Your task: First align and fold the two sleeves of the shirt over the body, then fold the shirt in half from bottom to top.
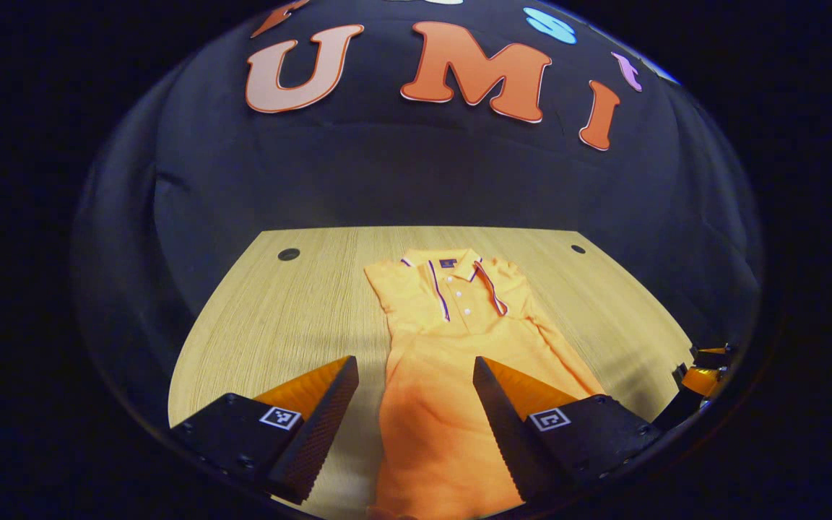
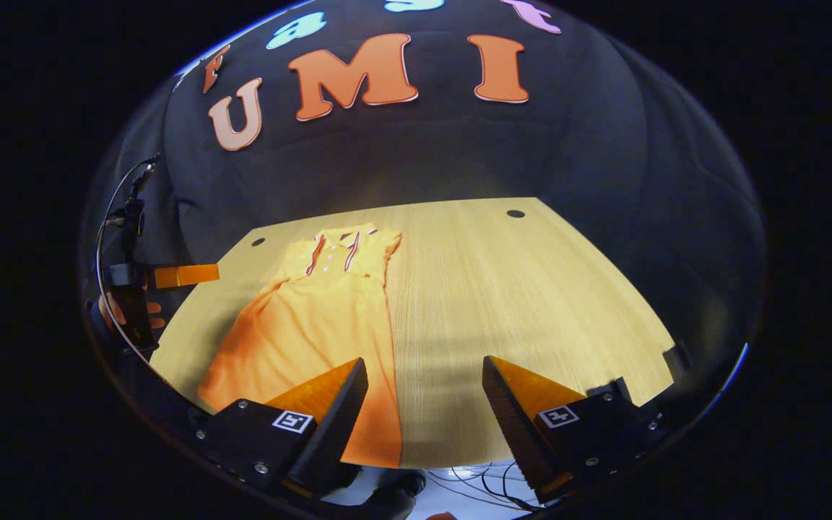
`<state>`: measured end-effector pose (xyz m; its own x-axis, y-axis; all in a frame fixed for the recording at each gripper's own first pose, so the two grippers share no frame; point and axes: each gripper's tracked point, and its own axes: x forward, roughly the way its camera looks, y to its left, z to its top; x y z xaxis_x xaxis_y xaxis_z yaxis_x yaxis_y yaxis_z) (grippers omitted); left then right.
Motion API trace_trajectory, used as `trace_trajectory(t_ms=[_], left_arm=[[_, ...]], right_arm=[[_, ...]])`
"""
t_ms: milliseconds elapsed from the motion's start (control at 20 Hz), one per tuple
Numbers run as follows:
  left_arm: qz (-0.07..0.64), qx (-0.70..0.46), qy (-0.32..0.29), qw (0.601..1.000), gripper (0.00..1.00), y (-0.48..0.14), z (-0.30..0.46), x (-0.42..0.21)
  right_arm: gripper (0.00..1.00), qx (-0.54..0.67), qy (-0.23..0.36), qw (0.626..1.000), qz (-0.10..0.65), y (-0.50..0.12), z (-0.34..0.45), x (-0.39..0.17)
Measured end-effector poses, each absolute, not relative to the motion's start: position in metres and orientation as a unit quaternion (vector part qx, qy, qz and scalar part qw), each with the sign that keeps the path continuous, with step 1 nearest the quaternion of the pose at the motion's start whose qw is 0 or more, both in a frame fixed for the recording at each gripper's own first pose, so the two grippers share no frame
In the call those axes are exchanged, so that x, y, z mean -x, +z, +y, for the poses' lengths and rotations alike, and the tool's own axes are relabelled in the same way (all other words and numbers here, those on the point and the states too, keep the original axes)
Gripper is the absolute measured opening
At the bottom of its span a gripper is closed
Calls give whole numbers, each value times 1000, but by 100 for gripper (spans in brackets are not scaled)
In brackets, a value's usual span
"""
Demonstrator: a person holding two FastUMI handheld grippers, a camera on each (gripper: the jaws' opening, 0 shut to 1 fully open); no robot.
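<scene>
An orange polo shirt (image 1: 452, 339) with a striped collar lies flat on the wooden table (image 1: 293, 310), collar at the far end, both sleeves folded in over the body. My left gripper (image 1: 416, 375) hovers open above the shirt's lower half, its fingers either side of the shirt's left edge. In the right gripper view the same shirt (image 2: 315, 318) lies left of centre. My right gripper (image 2: 423, 379) is open over the shirt's lower right edge near the table's front edge, nothing between its fingers. The left gripper (image 2: 170, 276), with a hand on it, shows at the far left.
Two small round holes (image 1: 289, 254) (image 1: 578, 249) sit near the table's far corners. Bare wood (image 2: 531, 289) stretches right of the shirt. Cables (image 2: 488, 477) hang below the table's front edge. The right gripper (image 1: 705, 372) shows at the right rim of the left gripper view.
</scene>
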<state>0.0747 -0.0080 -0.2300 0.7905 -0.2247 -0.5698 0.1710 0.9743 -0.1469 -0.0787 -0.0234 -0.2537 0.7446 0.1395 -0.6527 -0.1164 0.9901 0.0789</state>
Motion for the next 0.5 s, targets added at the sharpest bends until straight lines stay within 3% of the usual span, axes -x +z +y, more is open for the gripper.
trace_trajectory(t_ms=[500], left_arm=[[380,14,-76,922,99,-307,14,38]], right_arm=[[98,-7,144,902,407,-314,10,118]])
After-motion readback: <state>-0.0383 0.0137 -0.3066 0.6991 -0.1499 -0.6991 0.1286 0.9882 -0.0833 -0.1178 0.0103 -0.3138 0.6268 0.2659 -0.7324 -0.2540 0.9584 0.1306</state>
